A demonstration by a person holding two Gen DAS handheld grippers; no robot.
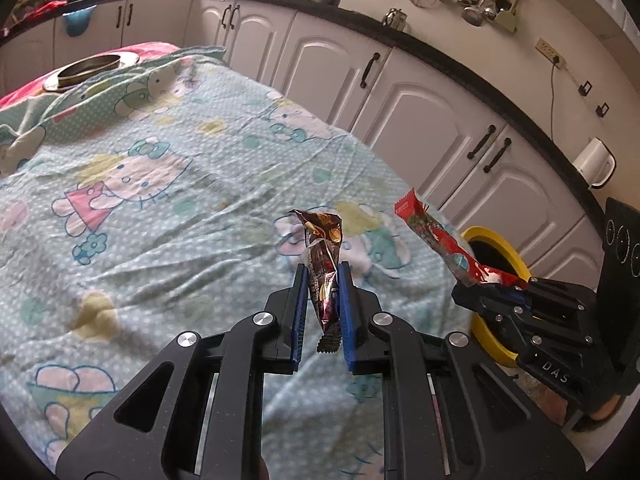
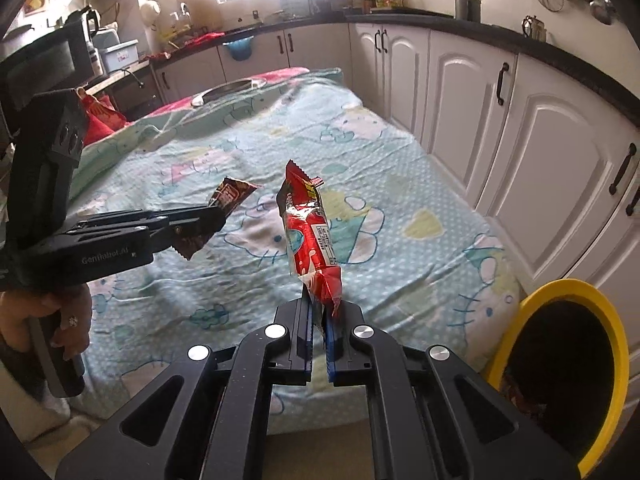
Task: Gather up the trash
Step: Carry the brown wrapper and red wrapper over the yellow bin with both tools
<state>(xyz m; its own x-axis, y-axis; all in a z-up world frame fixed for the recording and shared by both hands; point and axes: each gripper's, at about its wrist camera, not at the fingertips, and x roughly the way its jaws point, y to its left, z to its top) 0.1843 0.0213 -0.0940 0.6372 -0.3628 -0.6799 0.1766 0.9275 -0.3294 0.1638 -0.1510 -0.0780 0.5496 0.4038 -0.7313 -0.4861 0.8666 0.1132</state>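
Left gripper point(image 1: 323, 276) clamped on a crumpled brown wrapper point(image 1: 325, 252), held upright above the cartoon-print cloth point(image 1: 160, 200) covering the bench. Right gripper point(image 2: 319, 312) clamped on the lower end of a red wrapper point(image 2: 310, 232), likewise lifted clear of the cloth. Both wrappers near the right edge of the bench, brown one left of the red. Yellow-rimmed bin point(image 2: 568, 292) on the floor just beside that edge, dark inside. Metal bowl point(image 1: 90, 68) at the far end. White cabinets point(image 1: 420, 112) along the right. Hand point(image 2: 68, 320) around the left gripper's handle.
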